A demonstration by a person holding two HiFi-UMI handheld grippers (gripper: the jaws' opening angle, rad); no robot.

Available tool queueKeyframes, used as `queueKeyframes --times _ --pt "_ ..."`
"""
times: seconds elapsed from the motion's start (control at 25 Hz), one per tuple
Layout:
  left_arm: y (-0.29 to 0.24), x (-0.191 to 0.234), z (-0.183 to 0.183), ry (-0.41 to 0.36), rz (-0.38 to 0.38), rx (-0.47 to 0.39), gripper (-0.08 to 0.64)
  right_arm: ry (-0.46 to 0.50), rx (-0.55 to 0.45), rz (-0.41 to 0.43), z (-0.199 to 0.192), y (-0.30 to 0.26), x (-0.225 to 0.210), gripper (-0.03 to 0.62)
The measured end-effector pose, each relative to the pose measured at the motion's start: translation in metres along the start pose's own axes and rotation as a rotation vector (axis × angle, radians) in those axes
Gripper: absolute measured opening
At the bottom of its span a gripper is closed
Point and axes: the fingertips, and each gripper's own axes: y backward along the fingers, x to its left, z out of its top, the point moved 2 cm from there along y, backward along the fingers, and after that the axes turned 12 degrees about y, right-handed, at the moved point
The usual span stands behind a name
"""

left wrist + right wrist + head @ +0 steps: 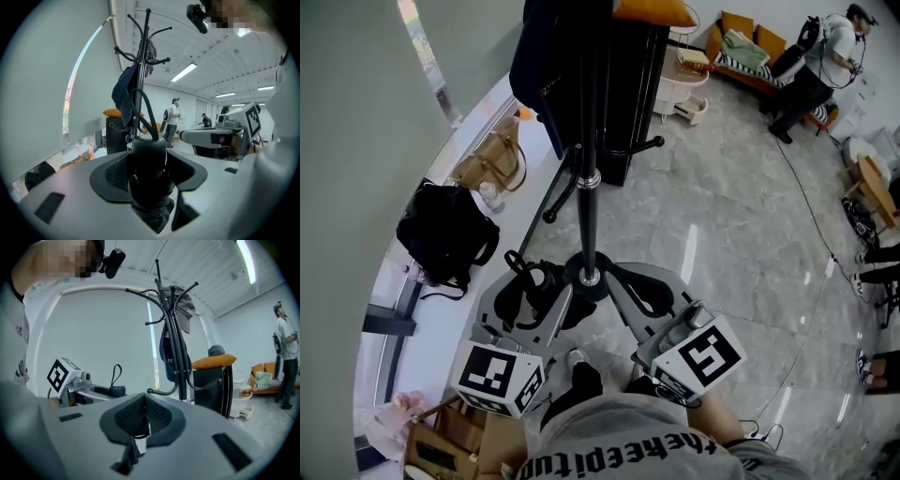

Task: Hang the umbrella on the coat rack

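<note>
The black coat rack [587,178] stands on the marble floor just ahead of me, its round base [586,277] between my two grippers. In the left gripper view its hooks [140,56] rise overhead, with a navy garment [123,93] hung on them. My left gripper [525,305] is shut on a folded black umbrella [546,279], whose handle [149,154] and strap loop stick up from the jaws. My right gripper [633,300] is right of the base, jaws together with nothing clear between them [140,420]. It sees the rack [177,348] and a cap [185,308].
A black cabinet [633,75] with an orange cushion [652,11] stands behind the rack. A tan handbag [492,159] and a black backpack [445,230] lie along the window at left. A cardboard box [450,441] sits by my feet. A person [825,56] stands far right.
</note>
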Motion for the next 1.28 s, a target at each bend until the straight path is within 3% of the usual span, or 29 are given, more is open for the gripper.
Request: queueKeyframes --times 0.64,0.88,1.04,1.28 --pt "-0.032 0.038 -0.013 -0.011 -0.102 0.082 0.244 -0.016 0.044 -0.125 -0.004 -0.022 -0.002 0.011" --pt "-0.045 0.046 -0.018 -0.016 -0.122 0.102 0.244 -0.020 0.011 -0.165 0.001 -0.026 -0.003 0.012" --pt "-0.053 0.049 -0.021 -0.021 -0.132 0.114 0.244 -0.021 0.091 -0.190 -0.011 -0.021 -0.003 0.012" --pt "-0.065 0.050 -0.025 -0.027 -0.150 0.135 0.244 -0.018 0.112 -0.224 -0.013 -0.015 -0.006 0.011"
